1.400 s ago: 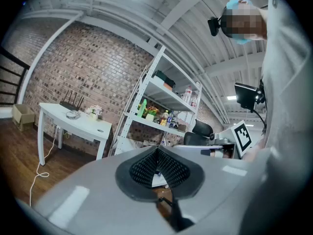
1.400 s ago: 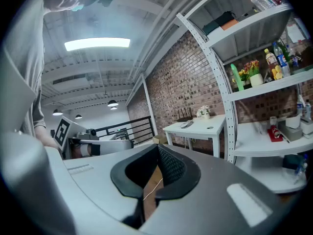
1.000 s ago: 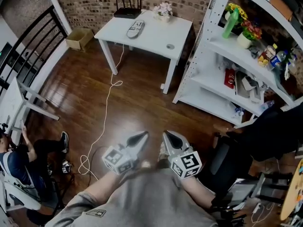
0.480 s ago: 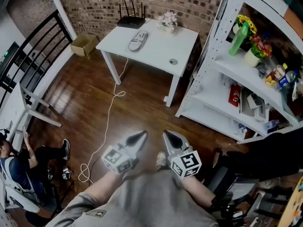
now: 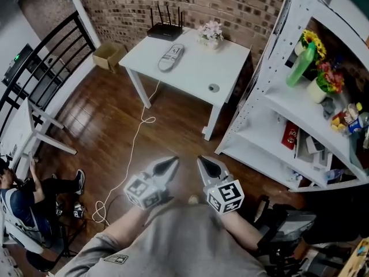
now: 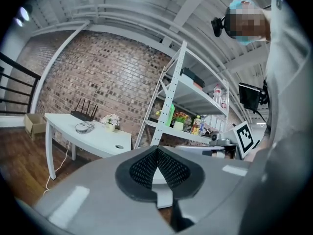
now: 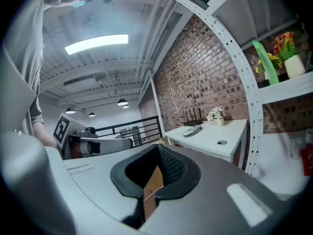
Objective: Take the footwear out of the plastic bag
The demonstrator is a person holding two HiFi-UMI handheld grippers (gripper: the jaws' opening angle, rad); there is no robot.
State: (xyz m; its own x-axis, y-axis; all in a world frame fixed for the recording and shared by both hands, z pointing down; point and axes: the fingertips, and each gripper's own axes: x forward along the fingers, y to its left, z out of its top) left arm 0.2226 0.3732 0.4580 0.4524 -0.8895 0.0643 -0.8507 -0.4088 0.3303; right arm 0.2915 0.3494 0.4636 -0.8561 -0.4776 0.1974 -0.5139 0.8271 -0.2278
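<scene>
The plastic bag [image 5: 171, 56] with pale footwear inside lies on the white table [image 5: 196, 77] against the brick wall, far ahead of both grippers. It also shows small in the left gripper view as the bag [image 6: 84, 127] and in the right gripper view as the bag [image 7: 193, 130]. My left gripper [image 5: 168, 166] and right gripper [image 5: 206, 166] are held side by side in front of my chest, above the wooden floor. Both are shut and hold nothing. The left gripper [image 6: 157, 153] and right gripper [image 7: 158, 153] have their jaws pressed together.
A black router [image 5: 165, 30] and a small flower pot [image 5: 211, 33] stand at the table's back edge. A white shelf rack [image 5: 271, 97] with bottles and flowers is on the right. A white cable [image 5: 134, 149] trails across the floor. A cardboard box [image 5: 108, 55] and a seated person [image 5: 23, 201] are at the left.
The table and shelf rack have come nearer and shifted right in the head view. Both grippers stay shut, side by side, in the same place in the frame.
</scene>
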